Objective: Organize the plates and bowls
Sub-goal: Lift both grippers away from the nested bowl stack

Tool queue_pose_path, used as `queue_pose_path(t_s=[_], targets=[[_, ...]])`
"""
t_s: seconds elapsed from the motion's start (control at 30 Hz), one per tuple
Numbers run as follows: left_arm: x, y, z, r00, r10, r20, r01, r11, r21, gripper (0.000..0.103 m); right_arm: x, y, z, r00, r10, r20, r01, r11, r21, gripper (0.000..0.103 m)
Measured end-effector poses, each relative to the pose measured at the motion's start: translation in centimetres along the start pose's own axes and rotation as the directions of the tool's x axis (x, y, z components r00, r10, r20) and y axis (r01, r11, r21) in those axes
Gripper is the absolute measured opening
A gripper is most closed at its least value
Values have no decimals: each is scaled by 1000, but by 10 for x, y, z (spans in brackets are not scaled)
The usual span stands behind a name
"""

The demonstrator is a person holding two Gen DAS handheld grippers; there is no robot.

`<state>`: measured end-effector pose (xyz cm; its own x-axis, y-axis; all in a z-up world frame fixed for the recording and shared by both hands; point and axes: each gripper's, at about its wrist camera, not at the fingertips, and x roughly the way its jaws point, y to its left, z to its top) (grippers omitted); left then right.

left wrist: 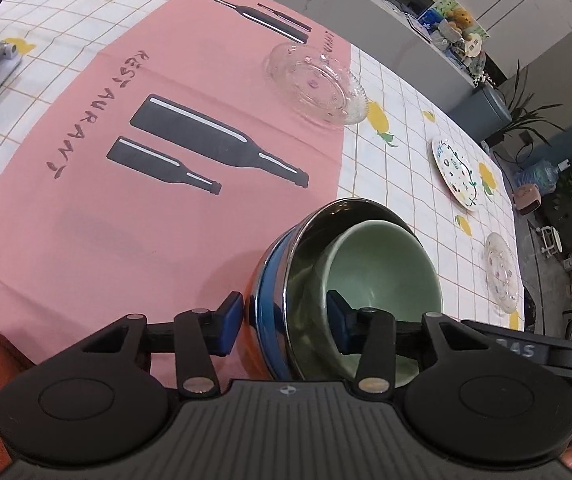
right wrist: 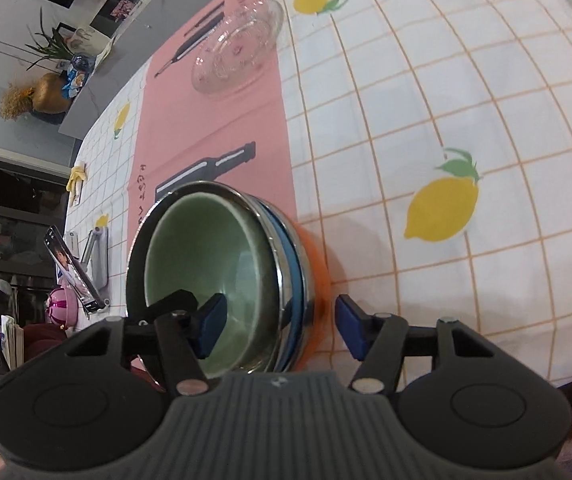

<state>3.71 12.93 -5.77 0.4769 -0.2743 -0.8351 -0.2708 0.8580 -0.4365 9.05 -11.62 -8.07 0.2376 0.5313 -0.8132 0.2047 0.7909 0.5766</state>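
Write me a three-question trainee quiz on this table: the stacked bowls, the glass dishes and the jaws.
1. True or false: the green bowl sits inside the steel bowl.
2. Which surface holds the glass dishes farthest from the stack: A) pink mat, B) bare lemon-print cloth, C) counter?
3. Fill in: each gripper's jaws straddle the stack's ____.

Key
1. True.
2. A; they lie at the pink mat's far corner.
3. Rim. The left gripper and right gripper each have one finger inside and one outside, with gaps showing.
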Motion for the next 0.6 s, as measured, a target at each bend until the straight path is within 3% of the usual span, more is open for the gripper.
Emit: queue_pose_path(t_s=[0.1,0.6], targets=[[0,0,1,1000,4,9,-4,1000,-1,48,1,0,2,1000,-24,8,24,1000,-3,40],[11,8,41,999,39,35,-39,999,-23,47,23,27,35,999,-40,17,40,998,-39,39]])
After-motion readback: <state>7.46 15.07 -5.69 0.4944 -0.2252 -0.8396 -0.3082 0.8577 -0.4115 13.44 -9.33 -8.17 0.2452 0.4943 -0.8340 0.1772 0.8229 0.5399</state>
